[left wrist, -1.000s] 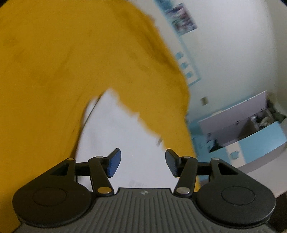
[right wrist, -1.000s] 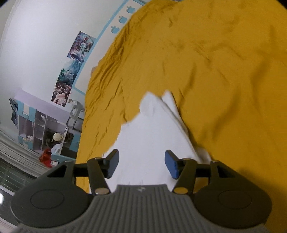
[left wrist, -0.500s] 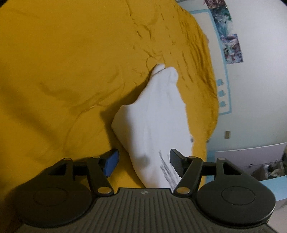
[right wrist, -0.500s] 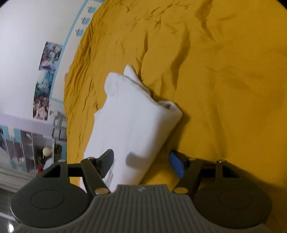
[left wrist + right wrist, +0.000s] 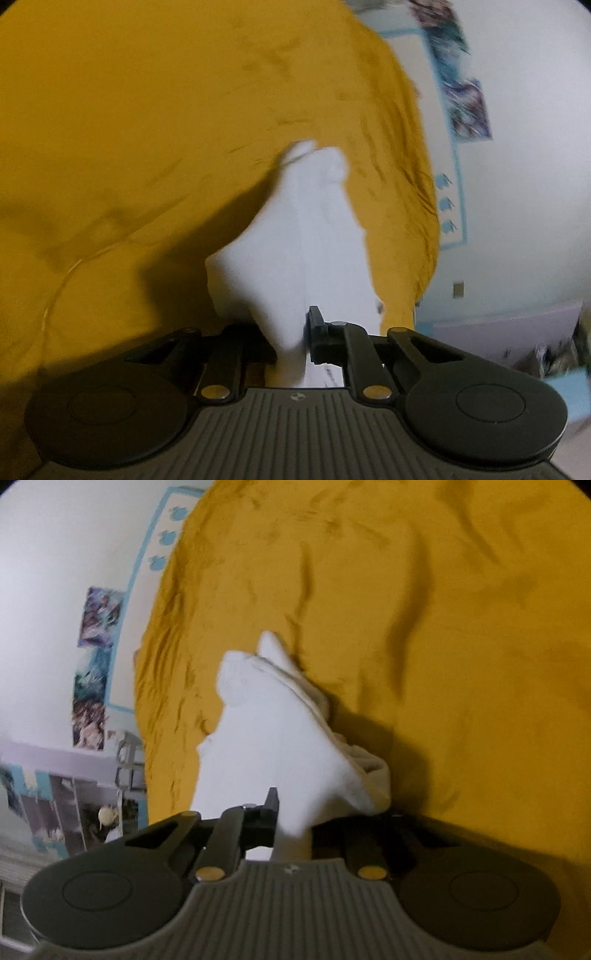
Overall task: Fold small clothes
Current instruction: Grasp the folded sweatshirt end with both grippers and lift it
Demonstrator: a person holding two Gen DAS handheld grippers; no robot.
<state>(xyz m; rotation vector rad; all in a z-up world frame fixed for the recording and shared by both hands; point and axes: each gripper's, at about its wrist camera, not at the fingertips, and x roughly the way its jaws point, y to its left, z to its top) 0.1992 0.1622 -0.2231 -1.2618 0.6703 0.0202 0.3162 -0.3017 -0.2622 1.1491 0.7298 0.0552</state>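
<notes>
Black linkages, brass pivots, ribbed grey housing

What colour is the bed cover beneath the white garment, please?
Mustard yellow, plain and creased; the bed cover shows best in the right wrist view, under the white garment.

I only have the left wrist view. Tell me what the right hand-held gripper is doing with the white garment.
Observer: The right hand-held gripper is shut on the near edge of the white garment, just as the left hand-held gripper is.
Operator: Describe the garment's right side for me.
Observer: Stacked folded layers show along that edge, ending in a rolled, cream-looking lump near the gripper.
Operator: Report what sits beyond the yellow bedspread on that side.
Observer: Past the yellow bedspread, a lilac shelving unit with cluttered compartments stands against the wall, below some posters.
</notes>
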